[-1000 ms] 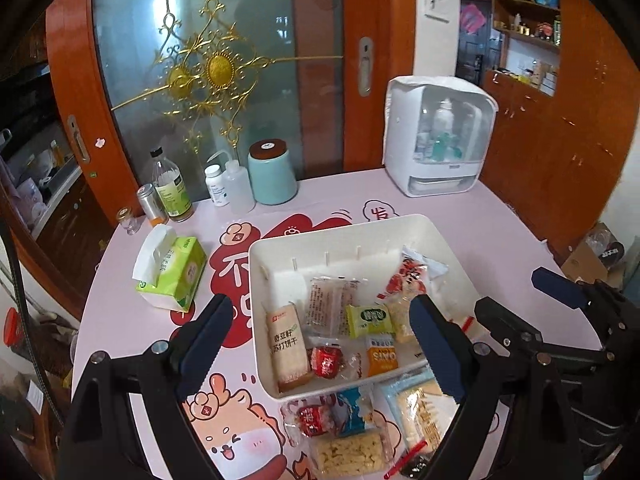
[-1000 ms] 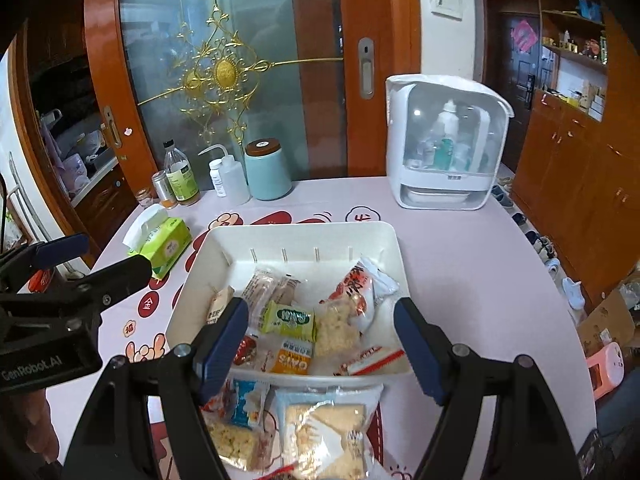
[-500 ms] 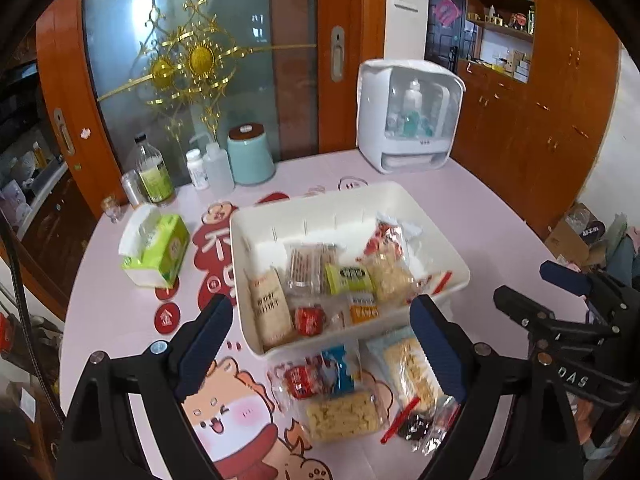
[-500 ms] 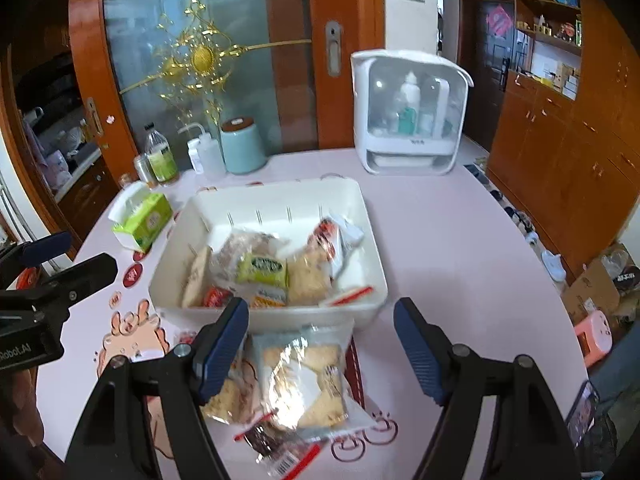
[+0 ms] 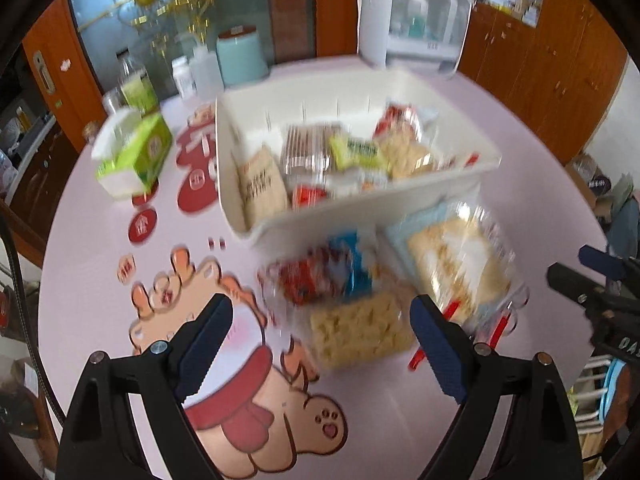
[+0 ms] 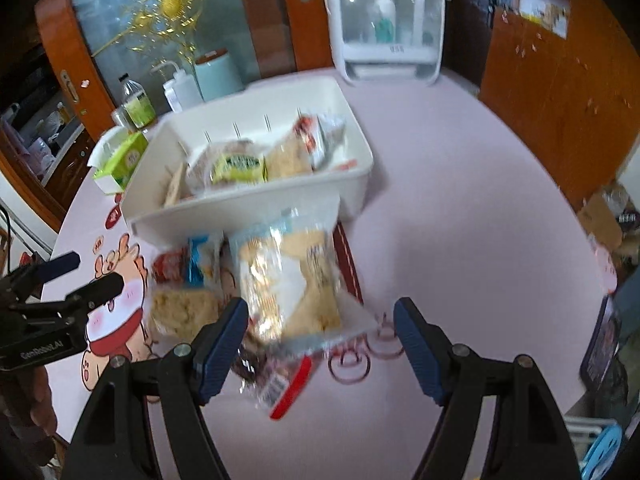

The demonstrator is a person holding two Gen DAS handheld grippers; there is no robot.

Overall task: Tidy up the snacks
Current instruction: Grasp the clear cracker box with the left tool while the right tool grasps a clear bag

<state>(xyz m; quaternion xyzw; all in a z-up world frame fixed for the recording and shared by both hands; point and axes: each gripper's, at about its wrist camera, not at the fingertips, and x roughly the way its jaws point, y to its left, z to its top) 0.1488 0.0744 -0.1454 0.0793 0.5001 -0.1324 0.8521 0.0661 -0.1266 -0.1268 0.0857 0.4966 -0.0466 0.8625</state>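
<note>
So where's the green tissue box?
In the left wrist view the green tissue box sits on the pink table, left of the white bin, in front of the bottles.

Motion blur smears the snack packets (image 5: 360, 332) and bin (image 5: 360, 216) labels unreadable.

Both wrist cams tilt steeply down, close over pink table (image 5: 92, 280). Left cam from left, right cam from right; both share white bin (image 5: 360, 216) (image 6: 256, 216) & loose snack packs (image 5: 452, 264) (image 6: 288, 280).
</note>
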